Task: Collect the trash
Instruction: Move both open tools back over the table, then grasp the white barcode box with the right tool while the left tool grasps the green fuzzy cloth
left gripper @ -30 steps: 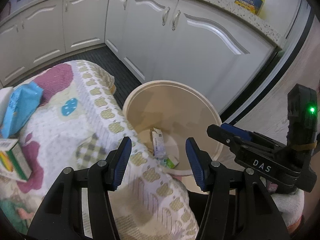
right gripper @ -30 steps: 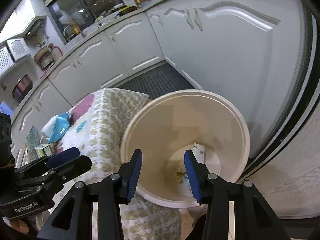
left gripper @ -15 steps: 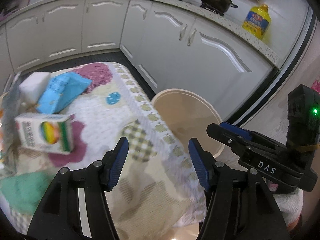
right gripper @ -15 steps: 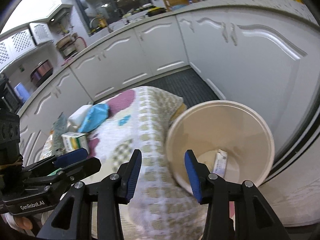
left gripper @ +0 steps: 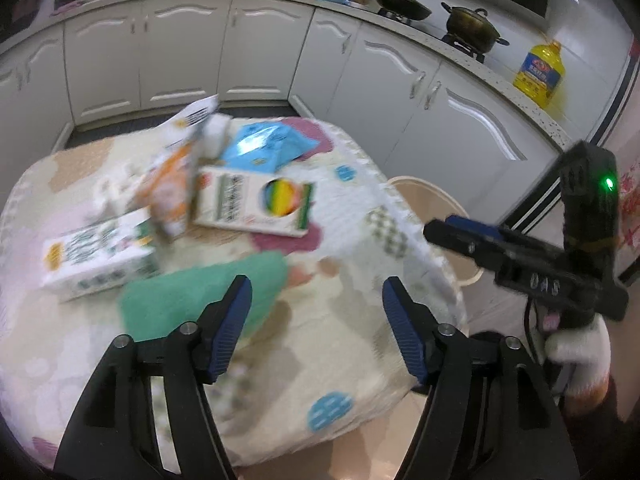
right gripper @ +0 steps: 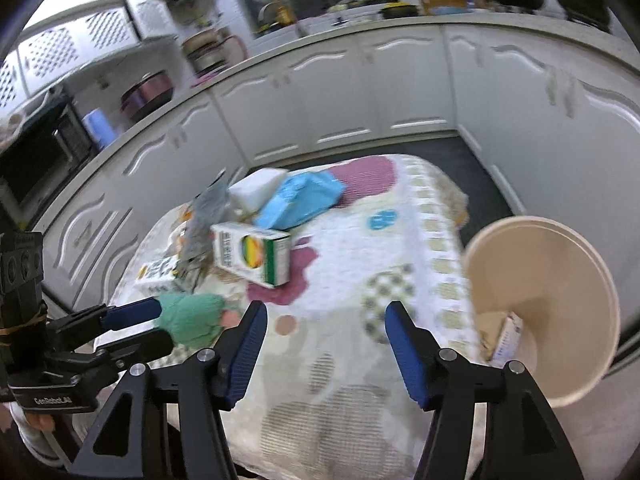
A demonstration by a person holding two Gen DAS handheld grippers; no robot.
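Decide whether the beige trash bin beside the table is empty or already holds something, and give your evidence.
Not empty. In the right wrist view the beige bin stands open-topped, with at least one small printed packet lying at its bottom.

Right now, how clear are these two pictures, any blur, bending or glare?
Left wrist view: motion blur smears the boxes and green cloth on the table, while the left gripper stays sharp; the cabinets bow from the fisheye. Right wrist view: the same smear softens the bin and shelves; the right gripper is crisp, and ceiling lights glare in the window.
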